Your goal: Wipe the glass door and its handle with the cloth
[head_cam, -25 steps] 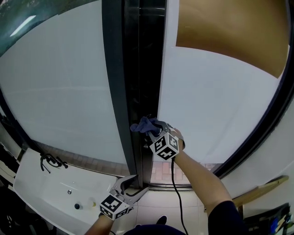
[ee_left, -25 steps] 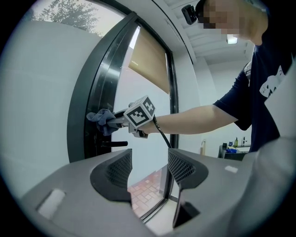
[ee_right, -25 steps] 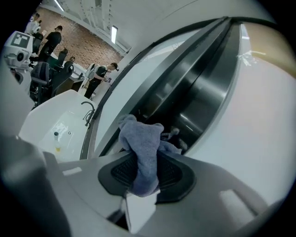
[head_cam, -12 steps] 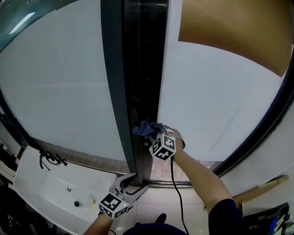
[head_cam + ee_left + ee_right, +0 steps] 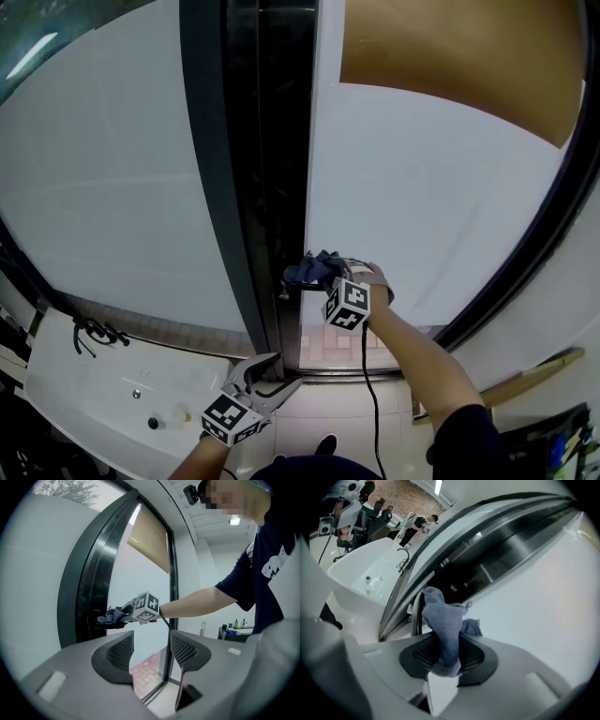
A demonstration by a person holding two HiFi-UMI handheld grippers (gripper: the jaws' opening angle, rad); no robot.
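Right gripper [image 5: 446, 660]: jaws clamped on the blue cloth [image 5: 443, 620], which is pinched near one end so that a loose wad stands out past the tips. Likely reason: the free bunch gives a soft face to press on metal, and the jaws do not scrape. The wad sits against the dark handle [image 5: 417, 613] at the door edge, just beside the frosted glass door [image 5: 422, 206]. Whether the cloth wraps round the bar cannot be told. Judged step: handle wipe in hand. The panel gives no sign either way of having been wiped.

Left gripper [image 5: 150, 651]: jaws apart, nothing between them. It sits low near the foot of the door frame [image 5: 220, 187], well apart from the handle. Probably parked out of the way, since one gripper is enough to work the cloth.

Pose: right forearm [image 5: 412, 347] reaches forward from the body, wrist turned in toward the door edge. The left gripper hangs close to the body, its jaws pointing at the frame.
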